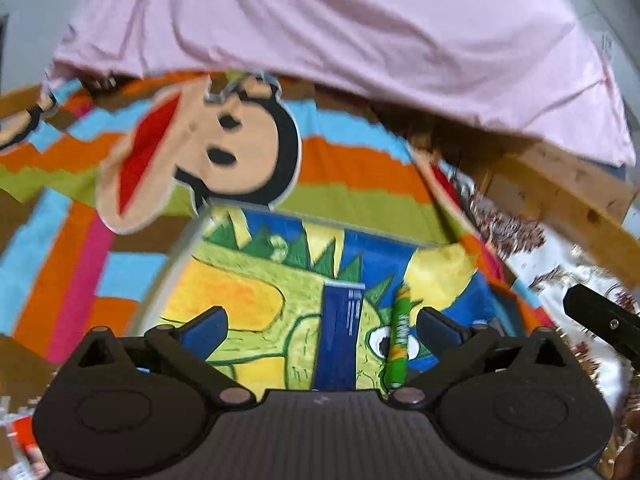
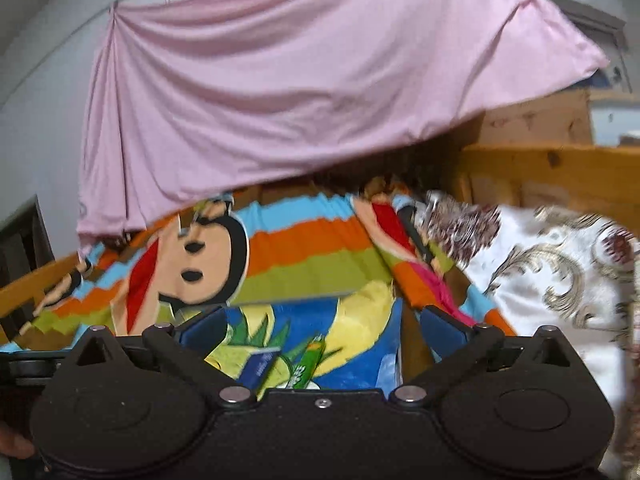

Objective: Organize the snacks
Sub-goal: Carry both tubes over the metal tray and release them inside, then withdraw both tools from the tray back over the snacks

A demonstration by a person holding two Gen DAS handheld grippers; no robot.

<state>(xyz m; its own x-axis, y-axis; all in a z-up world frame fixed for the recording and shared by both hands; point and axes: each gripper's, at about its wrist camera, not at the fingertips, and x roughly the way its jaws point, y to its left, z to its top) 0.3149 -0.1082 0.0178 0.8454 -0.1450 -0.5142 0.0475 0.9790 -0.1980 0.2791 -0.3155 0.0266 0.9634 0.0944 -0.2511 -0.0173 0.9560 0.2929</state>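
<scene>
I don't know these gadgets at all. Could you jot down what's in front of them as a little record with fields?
Surface: striped cartoon-monkey blanket
Container: flat box printed with a green dinosaur
Snacks: dark blue rectangular packet and green stick-shaped wrapper, lying side by side on the dinosaur print
Left gripper: open, holding nothing
Right gripper: open, holding nothing
Backdrop: pink cloth hanging above a wooden frame
Beside: white floral-patterned fabric

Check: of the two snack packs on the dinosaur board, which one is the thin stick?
The green stick pack, on the right in the left wrist view. The blue pack beside it is wide and flat.
</scene>
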